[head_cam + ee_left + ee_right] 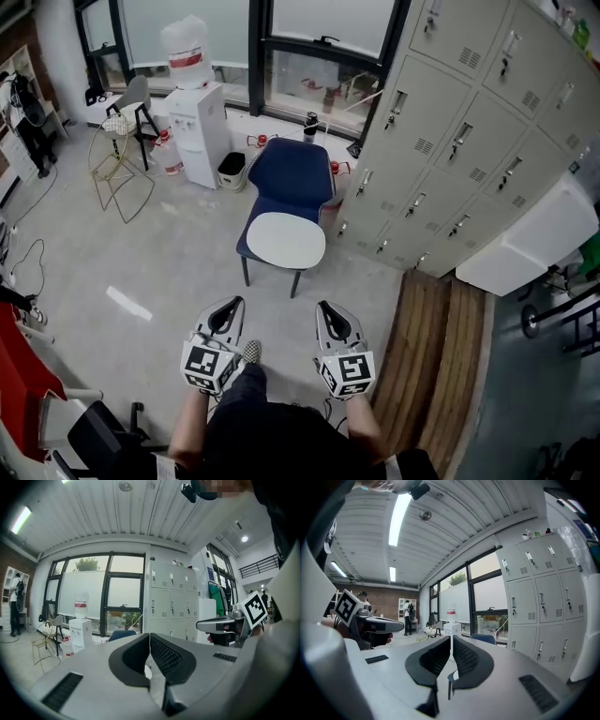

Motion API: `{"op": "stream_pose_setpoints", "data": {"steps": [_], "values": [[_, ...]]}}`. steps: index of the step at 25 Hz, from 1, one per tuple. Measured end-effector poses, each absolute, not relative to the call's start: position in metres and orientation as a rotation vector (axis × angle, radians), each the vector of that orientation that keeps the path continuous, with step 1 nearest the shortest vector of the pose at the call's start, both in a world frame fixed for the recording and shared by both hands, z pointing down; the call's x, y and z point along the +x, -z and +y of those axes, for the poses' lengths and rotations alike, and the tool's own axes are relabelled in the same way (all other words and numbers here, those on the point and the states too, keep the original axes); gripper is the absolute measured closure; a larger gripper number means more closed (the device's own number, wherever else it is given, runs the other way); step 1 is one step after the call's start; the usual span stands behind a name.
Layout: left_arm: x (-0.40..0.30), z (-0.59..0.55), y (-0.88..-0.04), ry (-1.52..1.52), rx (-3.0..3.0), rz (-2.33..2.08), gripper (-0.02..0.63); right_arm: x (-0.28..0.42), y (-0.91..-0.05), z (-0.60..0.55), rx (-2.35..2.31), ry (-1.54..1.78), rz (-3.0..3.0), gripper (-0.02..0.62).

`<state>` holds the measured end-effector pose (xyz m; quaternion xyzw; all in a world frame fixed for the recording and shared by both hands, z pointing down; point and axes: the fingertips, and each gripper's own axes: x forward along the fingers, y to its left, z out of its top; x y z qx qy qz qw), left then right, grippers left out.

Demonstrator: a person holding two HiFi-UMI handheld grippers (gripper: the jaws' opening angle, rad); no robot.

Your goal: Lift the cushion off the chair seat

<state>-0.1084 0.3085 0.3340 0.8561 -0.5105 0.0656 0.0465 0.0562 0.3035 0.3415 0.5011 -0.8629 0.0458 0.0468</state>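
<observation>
Ahead and untouched: cushion on the seat, both claws shut

Lying flat on the seat of the blue chair [292,173], reaching to the seat's front edge: the white oval cushion [285,240]. Touched by neither gripper.

Held low and side by side over the grey floor [178,253], well short of the chair's front legs and pointing towards them: the left gripper [233,305] and the right gripper [325,308]. Closed tip to tip in the left gripper view, with nothing gripped between the jaws. Likewise closed and empty in the right gripper view.

Behind the chair, towards the window: a white water dispenser [202,131] and, just beside it, a small waste bin [232,171]. Along the floor's right edge: grey lockers [469,131], with wooden boards [439,361] at their foot.
</observation>
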Motion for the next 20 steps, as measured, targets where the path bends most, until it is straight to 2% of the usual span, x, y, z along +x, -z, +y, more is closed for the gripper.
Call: {"op": "stream_pose_setpoints", "data": {"steps": [20], "values": [[-0.201, 0.092, -0.341, -0.215, 2.705, -1.319, 0.586, -0.027, -0.34, 0.122, 1.758, -0.199, -2.438, 0.561]]}}
